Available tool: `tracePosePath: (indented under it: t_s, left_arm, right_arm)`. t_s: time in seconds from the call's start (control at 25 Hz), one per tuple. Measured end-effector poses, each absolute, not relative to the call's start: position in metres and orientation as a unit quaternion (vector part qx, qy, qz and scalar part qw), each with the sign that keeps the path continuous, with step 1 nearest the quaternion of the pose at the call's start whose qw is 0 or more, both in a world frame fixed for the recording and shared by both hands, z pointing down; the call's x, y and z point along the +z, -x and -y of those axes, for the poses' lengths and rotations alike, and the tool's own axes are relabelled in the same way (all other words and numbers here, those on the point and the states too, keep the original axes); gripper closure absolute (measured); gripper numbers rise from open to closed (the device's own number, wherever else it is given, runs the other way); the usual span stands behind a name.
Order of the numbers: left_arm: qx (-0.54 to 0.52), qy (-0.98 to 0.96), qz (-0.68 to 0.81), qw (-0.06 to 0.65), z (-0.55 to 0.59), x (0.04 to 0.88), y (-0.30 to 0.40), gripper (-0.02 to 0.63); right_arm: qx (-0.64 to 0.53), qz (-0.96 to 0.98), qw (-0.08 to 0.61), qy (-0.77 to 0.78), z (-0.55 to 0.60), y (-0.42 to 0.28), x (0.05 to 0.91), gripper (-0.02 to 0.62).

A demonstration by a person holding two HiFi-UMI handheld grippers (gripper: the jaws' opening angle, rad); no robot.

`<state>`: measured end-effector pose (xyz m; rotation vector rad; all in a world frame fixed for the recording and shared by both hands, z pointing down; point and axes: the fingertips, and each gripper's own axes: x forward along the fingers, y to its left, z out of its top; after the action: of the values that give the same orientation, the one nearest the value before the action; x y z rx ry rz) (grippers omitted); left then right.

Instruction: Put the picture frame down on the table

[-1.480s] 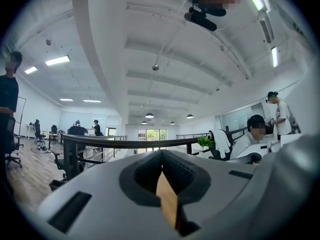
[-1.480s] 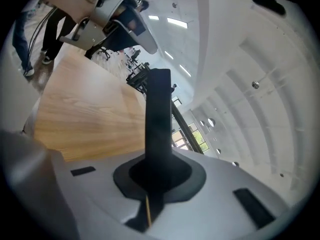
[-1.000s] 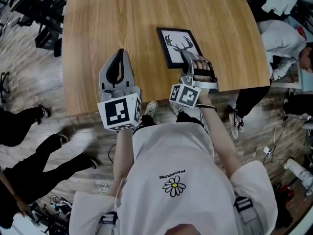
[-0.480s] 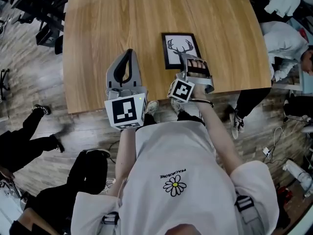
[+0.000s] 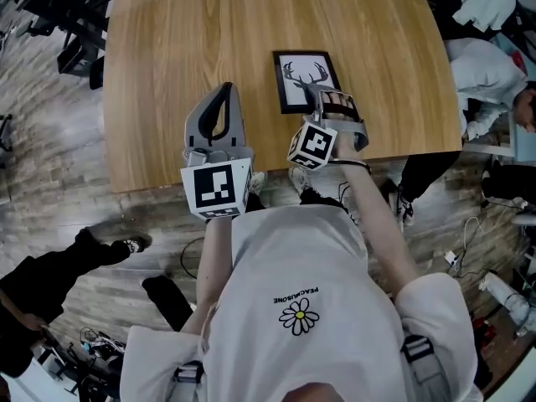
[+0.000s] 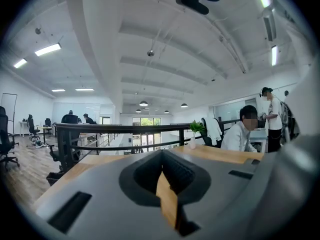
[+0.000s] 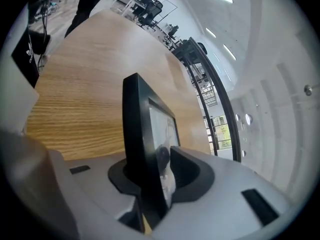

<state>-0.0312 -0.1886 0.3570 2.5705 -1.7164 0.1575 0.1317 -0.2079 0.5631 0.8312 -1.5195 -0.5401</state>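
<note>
Wood-grain desk (image 5: 167,74) fills the upper part of the head view, with grey plank floor around it. On it, near the front edge at right, the picture frame (image 5: 303,78) lies face up, black-rimmed with an antler print. The right hand-held gripper (image 5: 319,100) slopes down to the frame's near edge, the right hand (image 5: 342,111) wrapped over its body and the forearm stretched forward. The left hand-held gripper (image 5: 224,90) hangs over the desk's front edge, well apart from the frame.

Seen from the left gripper view, an open office with a black railing (image 6: 100,129) lies ahead. The jaws point almost level, tips together and empty.

Looking along the right gripper view, the frame's (image 7: 142,149) dark edge stands between the jaws. They have just been opening, and the right pad is clear of the glass.
</note>
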Motion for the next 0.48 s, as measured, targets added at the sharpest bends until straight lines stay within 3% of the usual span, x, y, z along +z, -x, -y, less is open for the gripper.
tracePosePath:
  t_s: [0.16,0.48]
  left_arm:
    - [0.052,-0.832,0.551,0.023,0.189,0.358,0.03,0.591]
    - [0.058,-0.832,0.551,0.019,0.189,0.364,0.036,0.591]
  right_arm:
    - [-0.173,0.689,0.61,-0.351,0.203,-0.133,0.577,0.379]
    - [-0.126,0.718,0.597,-0.335,0.196,-0.13,0.583,0.356]
